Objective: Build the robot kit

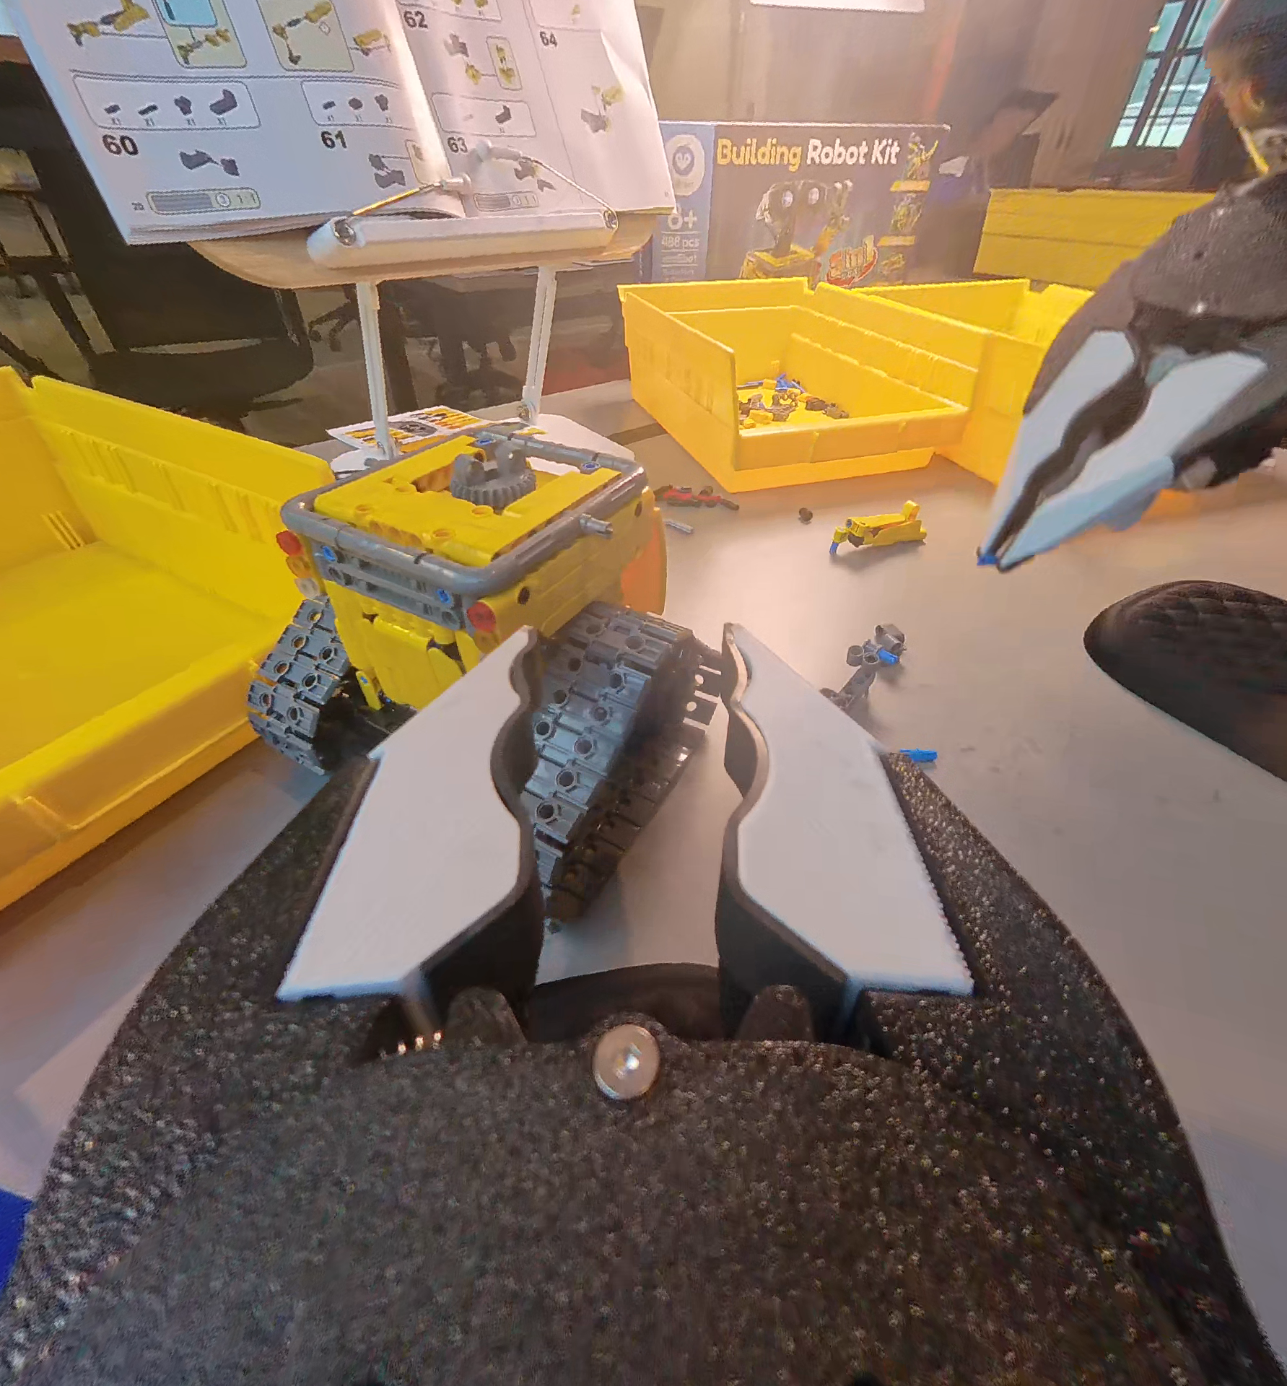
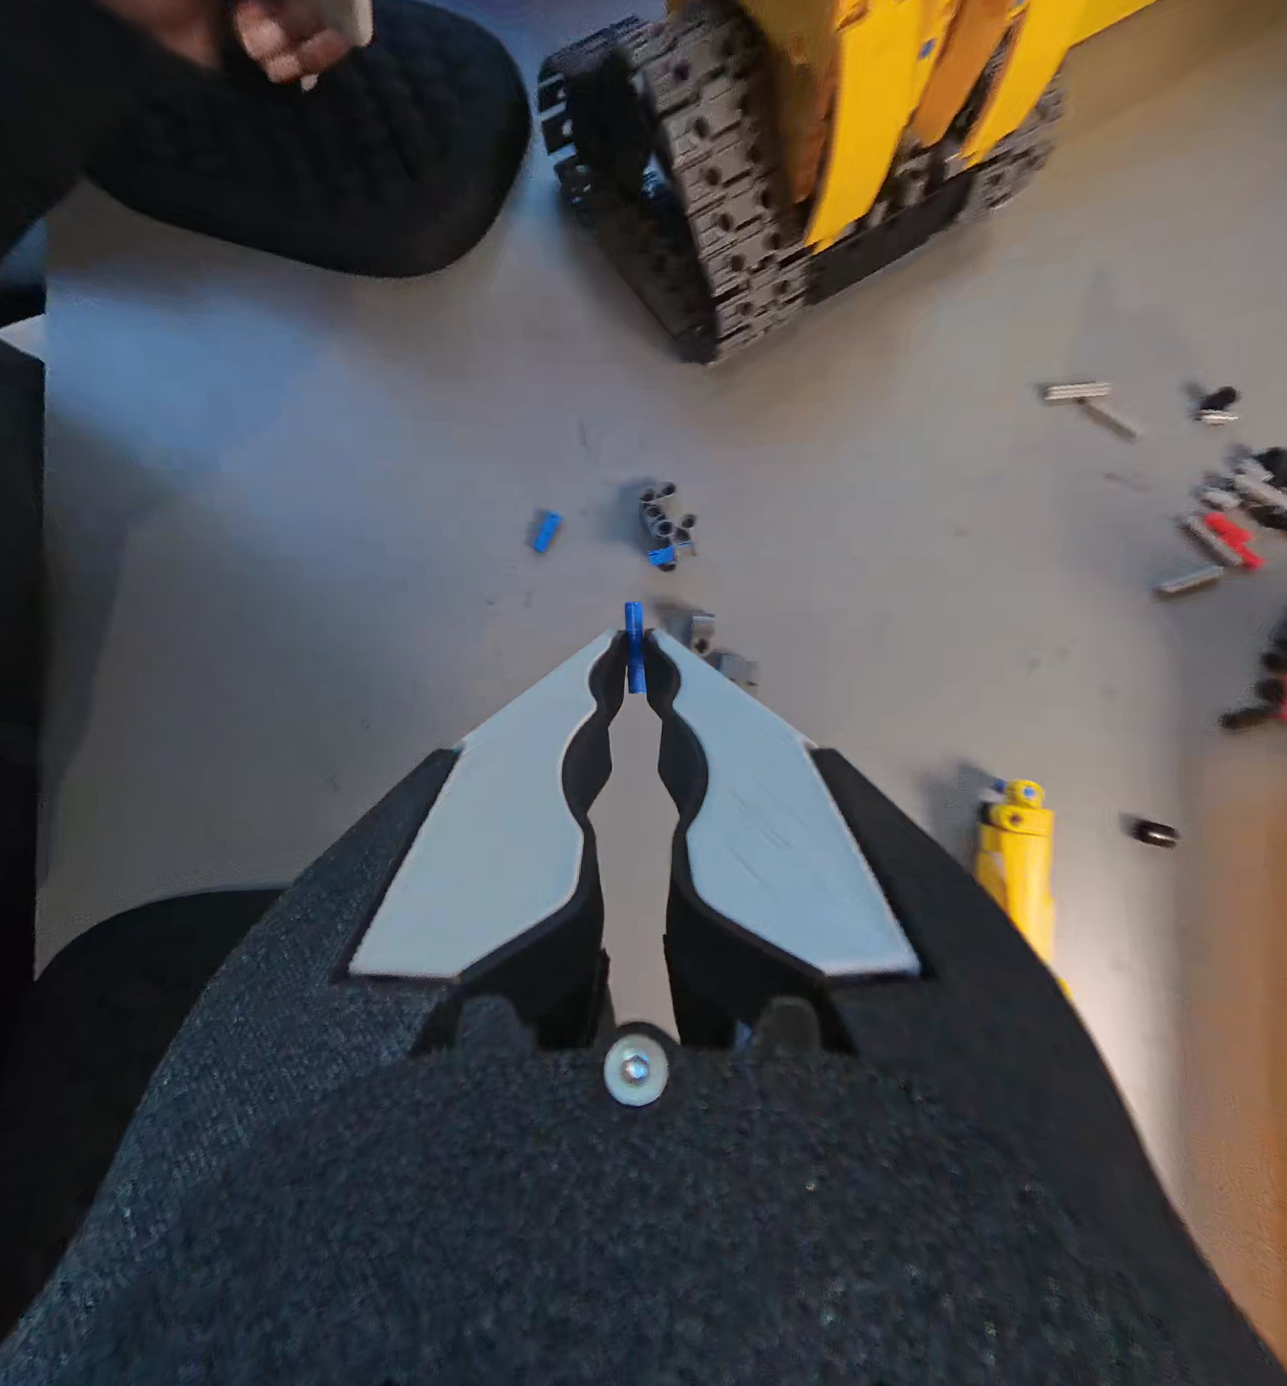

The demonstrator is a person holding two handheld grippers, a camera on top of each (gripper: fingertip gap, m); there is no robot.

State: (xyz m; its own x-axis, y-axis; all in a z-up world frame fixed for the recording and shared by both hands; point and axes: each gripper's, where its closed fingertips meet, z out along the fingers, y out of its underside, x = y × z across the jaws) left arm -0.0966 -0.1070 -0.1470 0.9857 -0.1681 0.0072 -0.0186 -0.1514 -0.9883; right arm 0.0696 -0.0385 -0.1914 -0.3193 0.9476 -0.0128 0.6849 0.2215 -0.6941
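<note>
We see a pale grey tabletop (image 1: 1075,862) strewn with building-brick parts. Our left gripper (image 1: 629,637), with light grey fingers and black inner pads, is spread wide, holding nothing; its fingertips frame the near grey-and-black caterpillar track (image 1: 595,742) of a yellow brick-built tracked robot model (image 1: 468,555), which stands upright on the table. We cannot tell whether the fingers touch the track. A grey gear (image 1: 492,474) sits on top of the model, inside a grey tube frame.

Our right gripper (image 2: 634,637) is clenched on a small blue plastic pin (image 2: 634,645), pinched at the very fingertips with one end poking out beyond them. In the left wrist view that gripper (image 1: 996,559) hangs in the air above the table, to the right of the model, the blue tip just visible.

On the table beneath the right gripper lie a second loose blue pin (image 2: 546,531) and a small dark grey connector cluster (image 2: 664,525), near each other. Farther right is a scatter of black, grey and red small parts (image 2: 1270,517), and a small yellow brick sub-assembly (image 2: 1015,840) lies near the right edge.

To the left of the model sits a large yellow plastic bin (image 1: 100,600). Behind it, a white stand holds an open instruction booklet (image 1: 325,105). Farther back on the right, another yellow plastic bin (image 1: 700,390) holds mixed small pieces, with the dark blue kit box (image 1: 798,202) standing behind it.
</note>
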